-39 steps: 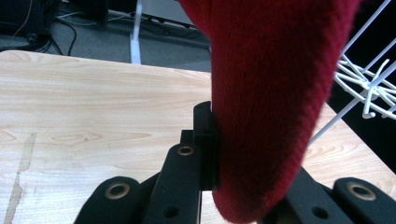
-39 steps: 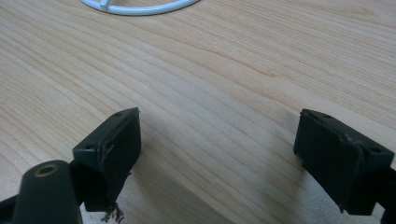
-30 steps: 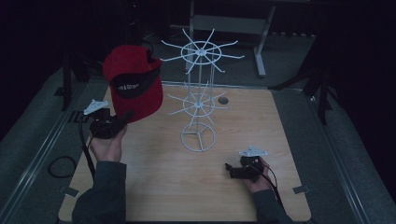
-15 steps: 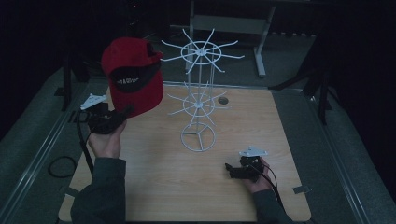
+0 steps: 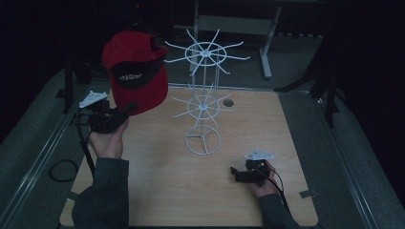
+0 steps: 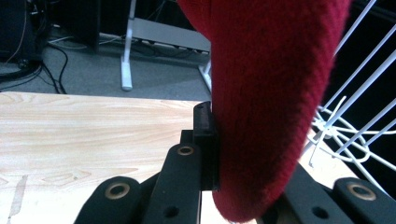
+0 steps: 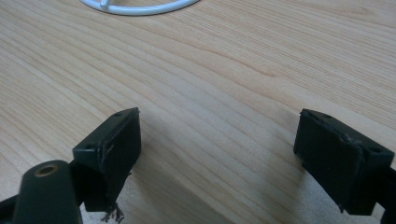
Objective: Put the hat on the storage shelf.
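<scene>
At the left of the wooden table (image 5: pixel 157 181), the left gripper (image 5: pixel 125 110) clamps the lower edge of a red cap (image 5: pixel 136 71) and holds it up in the air, above the table's left side and just left of the white wire rack (image 5: pixel 204 102); the left gripper view shows the red fabric (image 6: pixel 266 93) pinched between the jaws. The rack stands upright near the middle. At the right, the right gripper (image 5: pixel 234 172) rests low over the bare wood, jaws spread wide with nothing between them
</scene>
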Available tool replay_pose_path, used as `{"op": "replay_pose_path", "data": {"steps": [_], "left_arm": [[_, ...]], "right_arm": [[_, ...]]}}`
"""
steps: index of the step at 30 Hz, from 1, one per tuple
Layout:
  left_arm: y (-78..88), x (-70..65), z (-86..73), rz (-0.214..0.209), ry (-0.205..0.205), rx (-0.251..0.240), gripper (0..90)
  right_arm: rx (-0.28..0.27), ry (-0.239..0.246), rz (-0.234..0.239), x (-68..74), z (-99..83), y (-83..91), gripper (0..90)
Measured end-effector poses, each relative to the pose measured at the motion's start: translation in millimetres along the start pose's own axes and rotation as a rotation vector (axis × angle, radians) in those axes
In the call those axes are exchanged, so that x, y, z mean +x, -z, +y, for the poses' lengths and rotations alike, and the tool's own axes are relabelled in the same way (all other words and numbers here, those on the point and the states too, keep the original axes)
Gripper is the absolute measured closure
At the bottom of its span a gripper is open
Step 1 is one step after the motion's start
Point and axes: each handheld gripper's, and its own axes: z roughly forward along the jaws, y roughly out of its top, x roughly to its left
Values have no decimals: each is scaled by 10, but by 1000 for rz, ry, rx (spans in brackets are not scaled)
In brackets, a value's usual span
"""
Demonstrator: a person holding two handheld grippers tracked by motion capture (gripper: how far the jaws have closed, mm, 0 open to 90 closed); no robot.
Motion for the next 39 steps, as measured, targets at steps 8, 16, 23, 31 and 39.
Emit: {"op": "replay_pose_path", "data": {"steps": [8,16,23,31,39], "left_arm": [[44,-26,69,-4,-4,-20,855],[62,-62,115,-10,-5,-38,856],[74,-103,153,-22,-11,-44,856],[102,-126,191,-40,-4,-65,856],[135,-162,177,-77,-2,-88,856]], "right_arm": [[1,0,0,0,0,1,147],[1,1,0,-1,0,1,147],[0,2,0,-1,0,0,147],[0,2,0,-1,0,0,147],[0,2,0,-2,0,0,147]]}}
